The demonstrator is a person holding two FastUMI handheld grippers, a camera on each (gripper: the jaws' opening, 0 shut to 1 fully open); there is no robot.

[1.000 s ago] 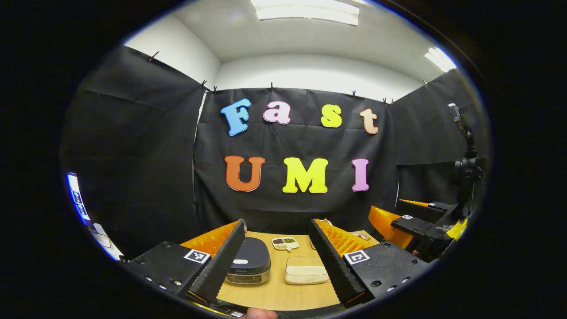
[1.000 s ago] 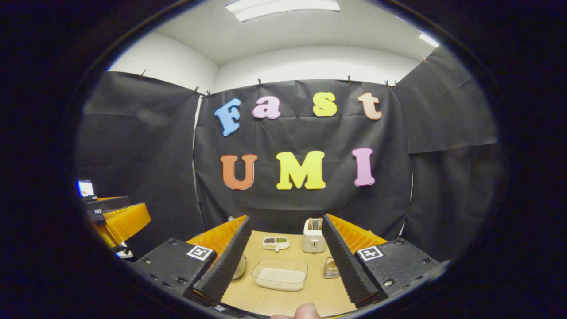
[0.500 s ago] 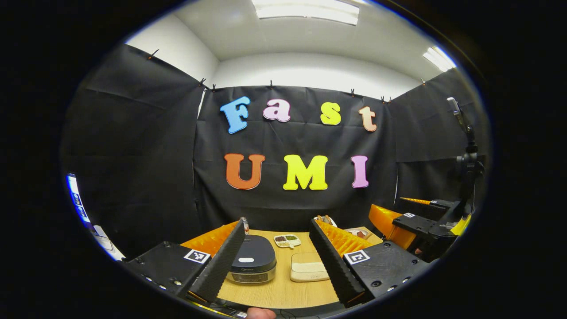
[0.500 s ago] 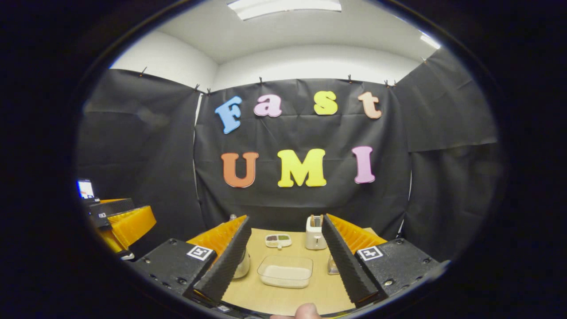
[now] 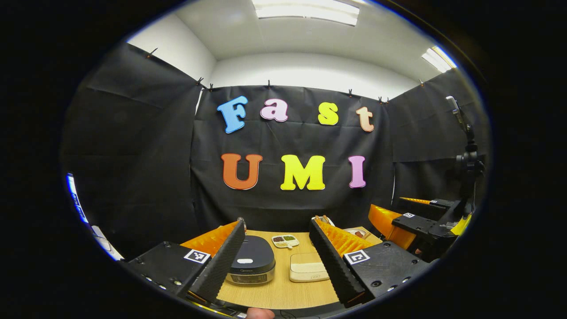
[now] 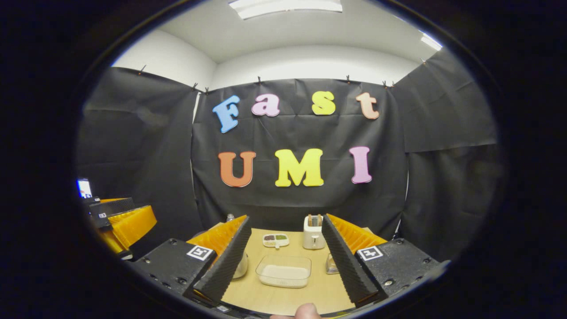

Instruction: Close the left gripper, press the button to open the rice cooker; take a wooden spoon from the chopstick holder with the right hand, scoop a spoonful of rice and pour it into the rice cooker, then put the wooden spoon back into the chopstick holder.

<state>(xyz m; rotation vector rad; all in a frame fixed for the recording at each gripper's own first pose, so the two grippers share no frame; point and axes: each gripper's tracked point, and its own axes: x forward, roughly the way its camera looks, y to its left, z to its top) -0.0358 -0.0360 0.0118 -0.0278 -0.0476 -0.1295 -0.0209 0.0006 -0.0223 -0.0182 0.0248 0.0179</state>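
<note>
My left gripper (image 5: 277, 261) spread, rice cooker (image 5: 251, 264) between its jaws ahead, lid down, my right gripper (image 6: 283, 266) spread, rice container (image 6: 284, 271) between.

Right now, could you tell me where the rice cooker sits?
In the left gripper view, the rice cooker sits on the table's left side, beside the rice box.

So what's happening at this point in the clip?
Nothing is being handled yet. A person holds two tongs above a light wooden table, both open and empty. The left tongs face the dark rice cooker with a closed lid. The right tongs face a clear container of white rice and the white chopstick holder with wooden utensils standing behind it. The button press has not started.
</note>
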